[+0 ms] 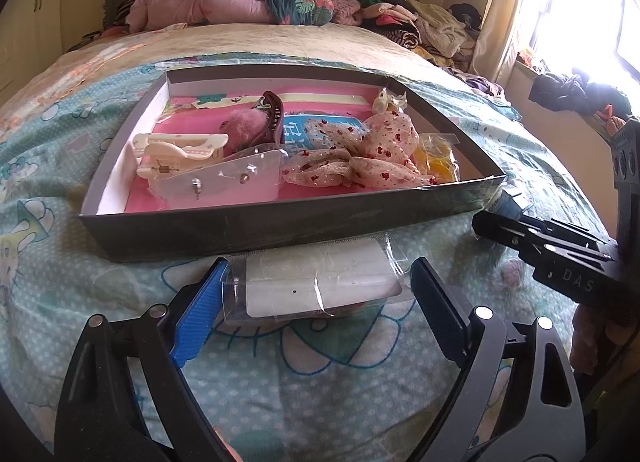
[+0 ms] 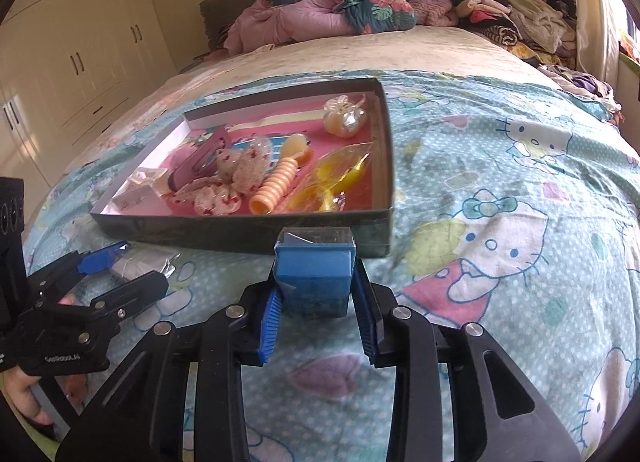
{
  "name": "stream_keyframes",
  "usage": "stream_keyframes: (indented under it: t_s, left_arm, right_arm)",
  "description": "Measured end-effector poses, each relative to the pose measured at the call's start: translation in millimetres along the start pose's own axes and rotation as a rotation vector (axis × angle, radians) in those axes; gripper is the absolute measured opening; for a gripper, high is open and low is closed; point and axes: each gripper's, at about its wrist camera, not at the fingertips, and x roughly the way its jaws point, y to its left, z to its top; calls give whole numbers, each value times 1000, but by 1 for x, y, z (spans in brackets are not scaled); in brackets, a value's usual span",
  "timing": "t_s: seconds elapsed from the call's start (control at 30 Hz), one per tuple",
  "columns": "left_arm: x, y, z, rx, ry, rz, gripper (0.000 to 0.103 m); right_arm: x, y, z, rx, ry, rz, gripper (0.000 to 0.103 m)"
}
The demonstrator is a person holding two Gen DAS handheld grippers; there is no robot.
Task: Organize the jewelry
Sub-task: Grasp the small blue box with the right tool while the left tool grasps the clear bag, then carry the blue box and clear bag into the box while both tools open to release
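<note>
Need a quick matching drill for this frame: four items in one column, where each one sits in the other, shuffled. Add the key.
Items
1. small blue box
2. white packet in clear wrap
3. orange spiral hair tie
4. cream hair claw

Places
A. in the tray, toward its left side
B. on the bedspread, between the fingers of the left gripper
C. on the bedspread, between the fingers of the right gripper
D. in the tray, next to the yellow packet

Pairs: 1-C, 2-B, 3-D, 4-A
</note>
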Motion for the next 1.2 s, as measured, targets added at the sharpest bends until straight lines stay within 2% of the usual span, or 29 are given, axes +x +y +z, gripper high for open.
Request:
stream_keyframes:
  t_s: [0.6,0.87,1.2]
  left_arm:
    - [-54,47,-2,-58,-93,76,82]
    - [-60,64,2,-94,-115,82,82]
    - [-53,72,19,-106,-135,79,82]
  right_arm:
    - [-22,54,-1,-101,-27,86,31]
    - [-18,71,3,-129,-22,96,31]
    - [-11,76,24,-134,-42,87,31]
